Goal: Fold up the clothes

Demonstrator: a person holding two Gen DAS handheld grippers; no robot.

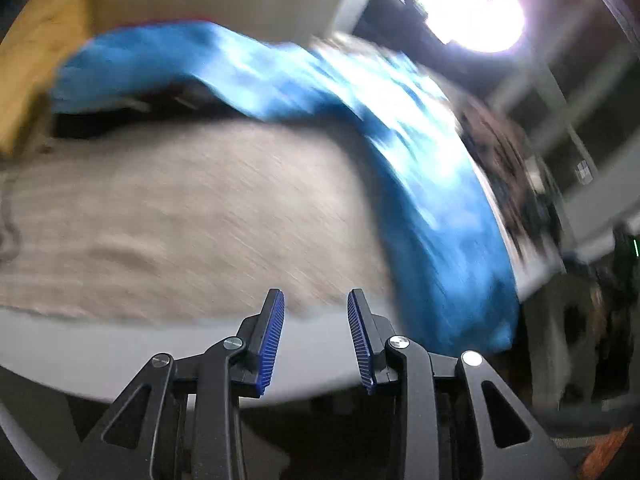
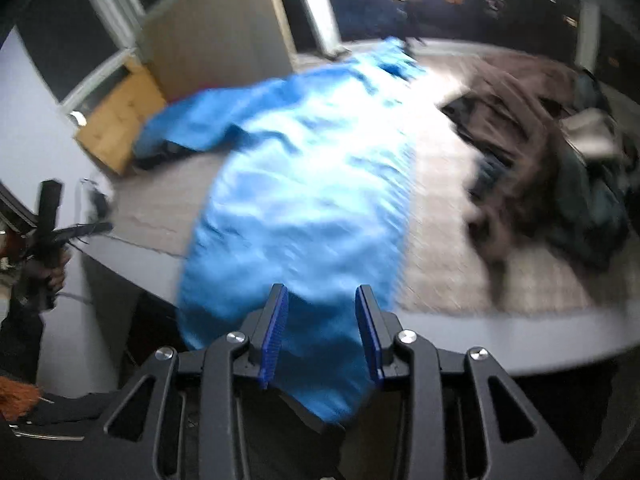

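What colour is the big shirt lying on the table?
Bright blue. The long-sleeved cloth shirt shows best in the right wrist view.

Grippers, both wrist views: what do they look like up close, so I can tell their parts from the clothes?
The left gripper and right gripper look alike: matte black linkage arms with triangular cut-outs, round silver pivot bolts, and two narrow fingers faced with ribbed, dark blue pads. That blue is deeper than the bright blue garment. No cables or markings show on them.
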